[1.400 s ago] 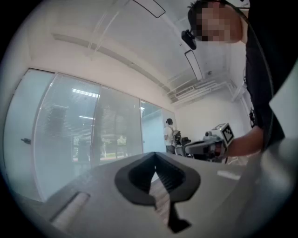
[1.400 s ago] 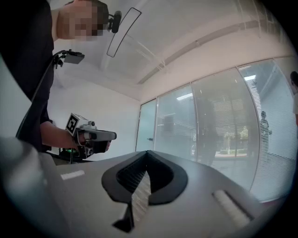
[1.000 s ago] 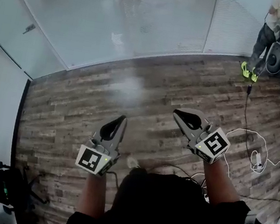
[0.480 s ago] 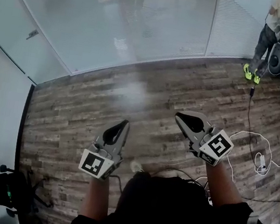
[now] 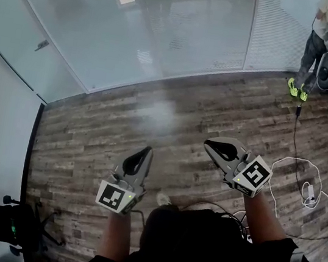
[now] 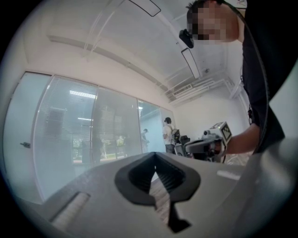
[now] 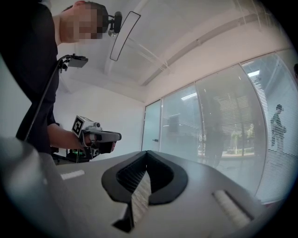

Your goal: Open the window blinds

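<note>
blinds: the window blinds hang behind the glass wall, at 12 o'clock from both grippers in the head view, well apart from them across the wood floor
long axis: the slats run level; the glazed wall sweeps from about 10 o'clock round to 2 o'clock
nearer hand: the right gripper sits a little further forward, and the panel with the plainest slats lies at its 1 o'clock, so it looks the likelier one to reach first
control: no cord or wand can be made out on the blinds from here
left gripper: the left gripper points level toward the glass at 12 o'clock; its own view shows the jaws pressed together with nothing between them, touching nothing
right gripper: jaws likewise brought fully together and empty in its own view, with the glass and blinds at its 2 o'clock
what the move turns on: closing the gap to the wall comes first, since neither gripper is near the blinds
</note>
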Available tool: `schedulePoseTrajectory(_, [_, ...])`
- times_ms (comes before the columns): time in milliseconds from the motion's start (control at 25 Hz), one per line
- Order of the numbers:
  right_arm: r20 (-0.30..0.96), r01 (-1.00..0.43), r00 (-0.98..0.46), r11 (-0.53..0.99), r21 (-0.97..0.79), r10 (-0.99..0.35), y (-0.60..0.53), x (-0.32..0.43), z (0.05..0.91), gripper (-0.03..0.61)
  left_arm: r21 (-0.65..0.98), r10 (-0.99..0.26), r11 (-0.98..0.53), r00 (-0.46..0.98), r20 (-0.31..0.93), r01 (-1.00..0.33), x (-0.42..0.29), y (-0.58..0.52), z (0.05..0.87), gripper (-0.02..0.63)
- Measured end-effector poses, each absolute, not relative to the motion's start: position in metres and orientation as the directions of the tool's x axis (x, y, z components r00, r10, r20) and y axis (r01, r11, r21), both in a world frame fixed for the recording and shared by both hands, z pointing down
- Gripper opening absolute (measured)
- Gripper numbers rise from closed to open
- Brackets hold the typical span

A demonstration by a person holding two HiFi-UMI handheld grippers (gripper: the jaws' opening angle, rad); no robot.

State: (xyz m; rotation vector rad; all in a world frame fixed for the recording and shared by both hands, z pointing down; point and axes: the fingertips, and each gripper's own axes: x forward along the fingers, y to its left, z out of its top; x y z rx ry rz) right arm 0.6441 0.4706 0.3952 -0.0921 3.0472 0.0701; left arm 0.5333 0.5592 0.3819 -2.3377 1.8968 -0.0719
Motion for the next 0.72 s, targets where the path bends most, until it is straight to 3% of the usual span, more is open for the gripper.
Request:
schedulePoseTrajectory(360, [-0.036,-0.029,-0.999,0.999,0.030,-0.028,0.465,0.612,0.412,0.005,-0.104,-0.982,-0.179,0.184,-0.039,-0.978,0.503,0.553,0.393,0.005])
schedulePoseTrajectory(720, [-0.046,-0.035,-0.998,0.998,0.050,-0.033,0.437,0.533,0.401,0.005,-0.108,-0.979,-0.195,0.200,-0.045,-0.975,0.431,0.527,0.383,0.005])
